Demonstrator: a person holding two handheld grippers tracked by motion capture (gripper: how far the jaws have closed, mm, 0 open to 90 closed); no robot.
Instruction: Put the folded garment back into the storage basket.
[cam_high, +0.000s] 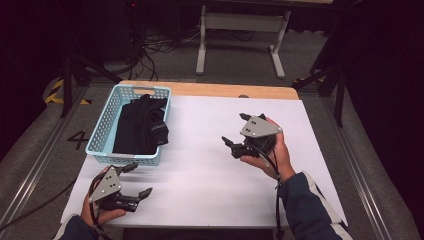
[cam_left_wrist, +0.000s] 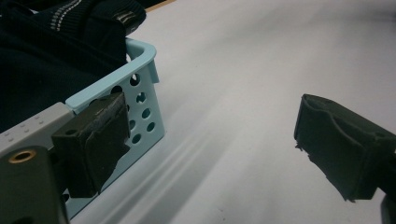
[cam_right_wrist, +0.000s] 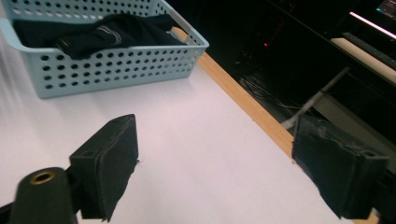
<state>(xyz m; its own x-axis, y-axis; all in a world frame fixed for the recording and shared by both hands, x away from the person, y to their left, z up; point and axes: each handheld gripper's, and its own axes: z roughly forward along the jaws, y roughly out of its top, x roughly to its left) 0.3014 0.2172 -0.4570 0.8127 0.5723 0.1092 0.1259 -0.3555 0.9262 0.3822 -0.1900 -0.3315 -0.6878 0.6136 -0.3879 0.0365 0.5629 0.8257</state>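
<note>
A light-blue perforated basket (cam_high: 101, 125) stands at the table's far left, and dark folded clothes (cam_high: 140, 125) lie inside it. My left gripper (cam_high: 140, 179) is held just in front of the basket's near end, open with nothing between its jaws. In the left gripper view, one of the left gripper's pads (cam_left_wrist: 93, 144) stands right beside the basket's corner (cam_left_wrist: 144, 88). My right gripper (cam_high: 234, 128) hovers over the white sheet right of centre. It points toward the basket (cam_right_wrist: 116, 65), open and with nothing between its jaws, and the clothes (cam_right_wrist: 93, 32) show beyond it.
A white sheet (cam_high: 200, 165) covers the tabletop, and a wooden edge (cam_high: 225, 90) shows along the far side. Beyond the table stand a white frame's legs (cam_high: 202, 45), cables and dark stands on the floor.
</note>
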